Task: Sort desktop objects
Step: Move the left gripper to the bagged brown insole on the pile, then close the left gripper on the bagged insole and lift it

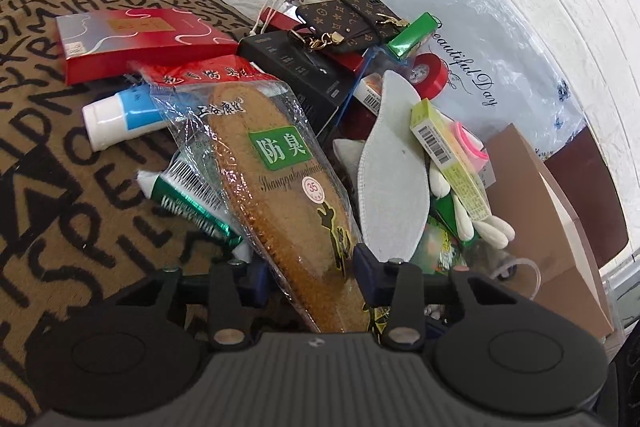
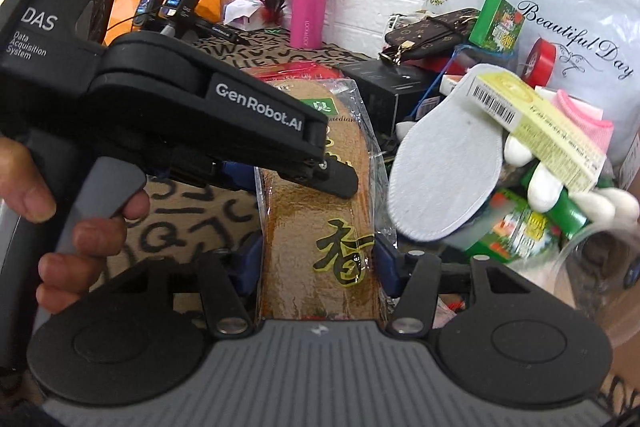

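Note:
A brown insole in a clear plastic pack with a green label lies tilted over the pile of clutter. My left gripper has a blue pad on each side of the pack's near end and looks closed on it. The same pack runs up the middle of the right wrist view. My right gripper grips its near end between its blue pads. The left gripper's black body, held by a hand, reaches onto the pack from the left. A loose white insole lies just right of the pack.
The pile holds a red box, a black box, a white and blue tube, a green tube, a brown purse, red tape, a yellow-green carton and white gloves. A pink bottle stands at the wall. A cardboard box is at the right.

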### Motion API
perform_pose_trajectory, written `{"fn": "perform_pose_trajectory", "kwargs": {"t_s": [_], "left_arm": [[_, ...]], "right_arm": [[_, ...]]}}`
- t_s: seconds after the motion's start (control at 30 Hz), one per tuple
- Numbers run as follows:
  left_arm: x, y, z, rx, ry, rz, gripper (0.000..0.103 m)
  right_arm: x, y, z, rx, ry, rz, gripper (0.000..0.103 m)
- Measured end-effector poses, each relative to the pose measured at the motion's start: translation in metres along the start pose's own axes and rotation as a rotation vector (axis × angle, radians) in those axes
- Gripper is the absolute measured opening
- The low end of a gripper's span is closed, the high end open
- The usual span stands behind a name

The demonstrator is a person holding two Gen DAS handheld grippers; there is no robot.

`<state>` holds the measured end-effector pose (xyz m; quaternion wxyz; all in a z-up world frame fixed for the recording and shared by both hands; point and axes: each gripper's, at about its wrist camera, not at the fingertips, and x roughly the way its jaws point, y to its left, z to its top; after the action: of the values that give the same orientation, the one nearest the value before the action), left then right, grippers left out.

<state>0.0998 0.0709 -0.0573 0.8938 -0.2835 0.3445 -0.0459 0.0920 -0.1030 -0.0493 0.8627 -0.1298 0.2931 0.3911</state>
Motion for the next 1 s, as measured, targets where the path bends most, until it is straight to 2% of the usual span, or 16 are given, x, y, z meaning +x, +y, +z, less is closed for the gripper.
{"fn": "perform_pose_trajectory", "kwargs": {"t_s": [0.13, 0.27, 0.43, 0.63, 0.8, 1.0], "left_arm": [[-0.005, 0.003, -0.009, -0.006, 0.019, 0.005, 0.043], [-0.011, 0.001, -0.016, 0.025, 0.02, 0.004, 0.035], [-0.012, -0.002, -0.02, 0.046, 0.027, 0.018, 0.035], [-0.022, -0.011, -0.024, 0.079, 0.025, 0.005, 0.022], [-0.032, -0.027, -0.028, 0.121, 0.003, -0.001, 0.019], [-0.047, -0.054, -0.029, 0.179, -0.044, -0.032, 0.018]], "right_arm": [[-0.009, 0.01, -0.009, 0.02, 0.0, 0.011, 0.056], [-0.014, 0.017, -0.016, 0.026, 0.021, 0.016, 0.058], [-0.014, 0.023, -0.022, 0.023, 0.029, -0.009, 0.06], [-0.024, 0.022, -0.026, 0.075, 0.019, 0.002, 0.051], [-0.04, 0.019, -0.028, 0.137, -0.023, 0.028, 0.037], [-0.062, 0.017, -0.03, 0.164, -0.073, 0.037, 0.033]]}}
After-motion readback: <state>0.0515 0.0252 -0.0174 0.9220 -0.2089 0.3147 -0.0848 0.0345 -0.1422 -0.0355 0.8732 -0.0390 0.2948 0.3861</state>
